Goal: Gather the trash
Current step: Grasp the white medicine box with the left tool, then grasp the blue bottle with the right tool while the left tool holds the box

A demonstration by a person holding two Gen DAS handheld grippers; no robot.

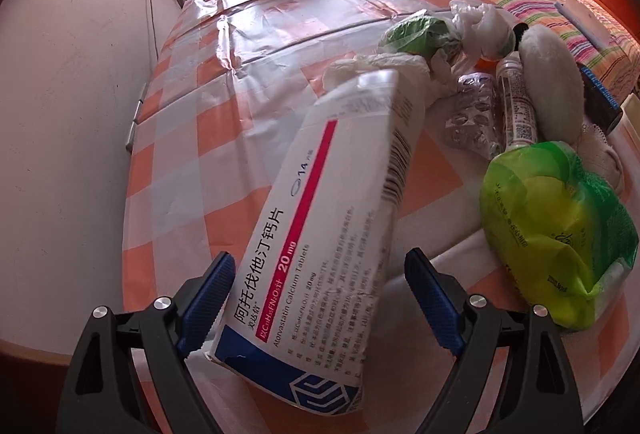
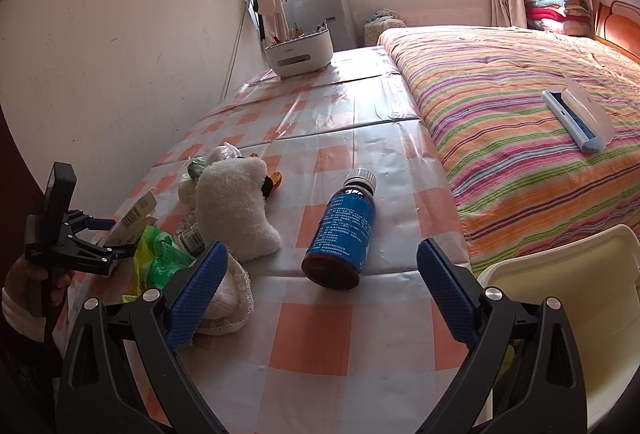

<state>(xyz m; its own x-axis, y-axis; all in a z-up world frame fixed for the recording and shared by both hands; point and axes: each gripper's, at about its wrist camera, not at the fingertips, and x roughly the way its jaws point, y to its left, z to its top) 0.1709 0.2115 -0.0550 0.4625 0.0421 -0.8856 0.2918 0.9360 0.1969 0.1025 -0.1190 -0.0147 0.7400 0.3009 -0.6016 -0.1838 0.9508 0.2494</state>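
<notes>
A white medicine box (image 1: 320,234) with a red stripe lies tilted between the fingers of my left gripper (image 1: 320,294); the jaws stand wide around it, the left pad touching its edge. To its right lie a green plastic bag (image 1: 552,234), blister packs (image 1: 474,114), a small vial (image 1: 518,106) and crumpled wrappers (image 1: 440,34). My right gripper (image 2: 320,294) is open and empty, just short of a brown bottle with a blue label (image 2: 344,230) lying on its side. The left gripper (image 2: 100,238) with the box (image 2: 136,210) also shows in the right wrist view.
A white plush toy (image 2: 236,210) lies on the checked tablecloth (image 2: 312,334) by the trash pile. A white organiser (image 2: 300,54) stands at the far end. A cream bin (image 2: 560,306) is at the table's right front. A striped bed (image 2: 520,114) runs alongside.
</notes>
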